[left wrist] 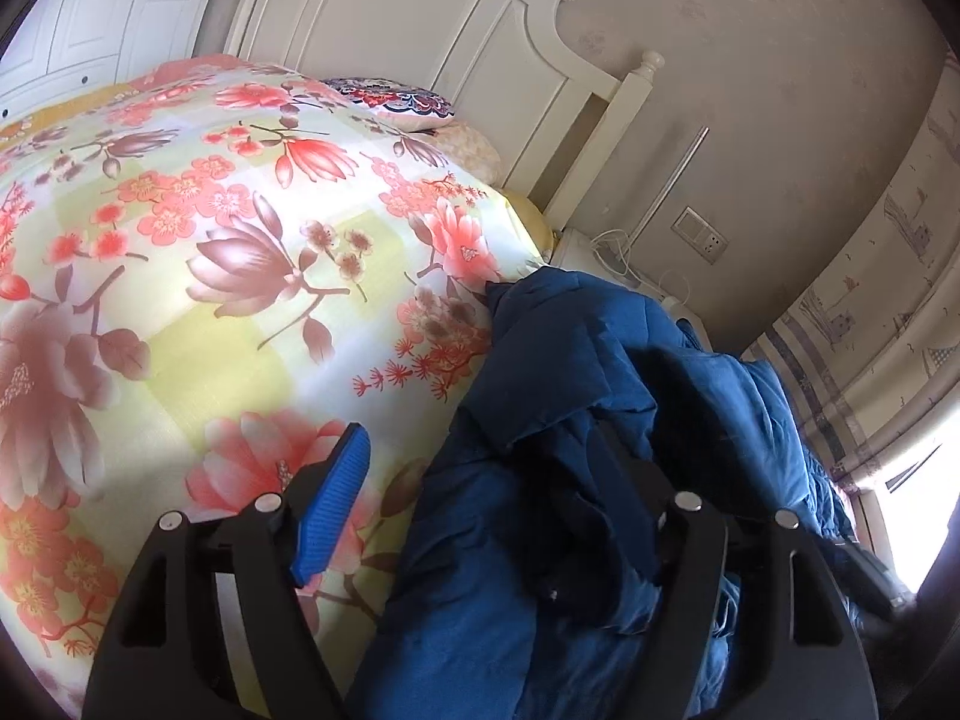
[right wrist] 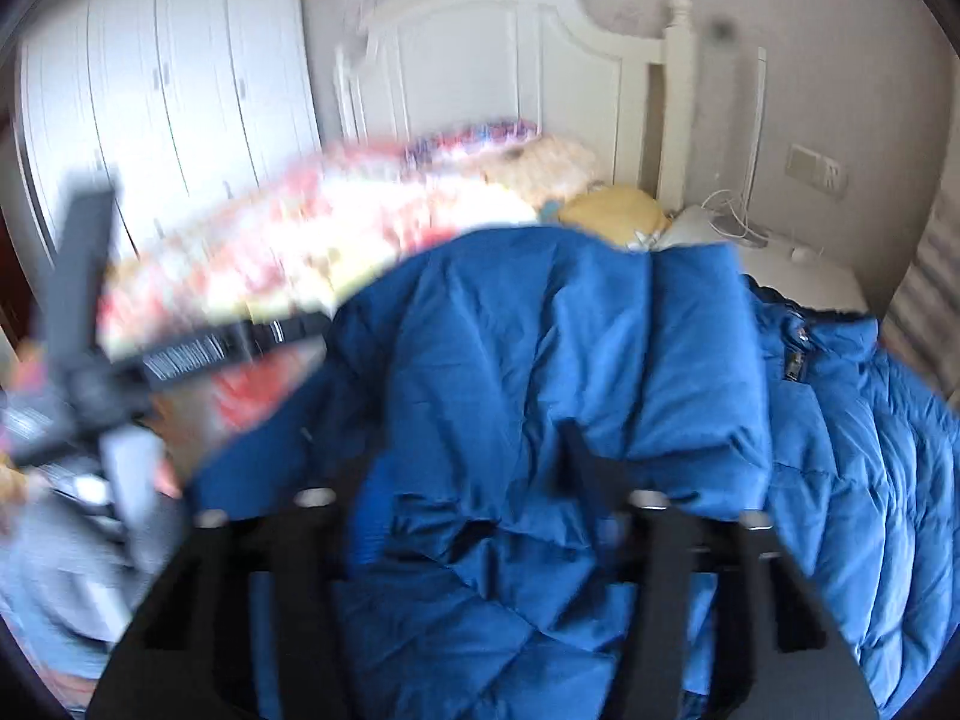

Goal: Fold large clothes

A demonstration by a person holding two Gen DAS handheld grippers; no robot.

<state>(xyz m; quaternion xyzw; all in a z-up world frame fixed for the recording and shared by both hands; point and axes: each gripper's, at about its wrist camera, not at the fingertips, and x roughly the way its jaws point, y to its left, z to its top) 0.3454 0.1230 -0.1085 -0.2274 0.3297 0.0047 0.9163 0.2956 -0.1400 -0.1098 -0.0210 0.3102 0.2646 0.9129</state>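
Your blue jacket [left wrist: 576, 420] lies bunched on the flowered quilt [left wrist: 210, 240], near the bed's right edge. Your left gripper [left wrist: 480, 480] stands spread, jacket fabric loose between its fingers. Your right gripper [right wrist: 474, 498] seems to pinch a jacket fold, though blur makes that uncertain.

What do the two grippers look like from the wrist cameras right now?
The left gripper has black angular plastic arms with silver round bolt heads and a ribbed bright-blue finger pad; its other pad is hidden by cloth. The right gripper has the same black frame and silver bolts, blurred, with a trace of blue pad. No cables, sleeves or markings show.
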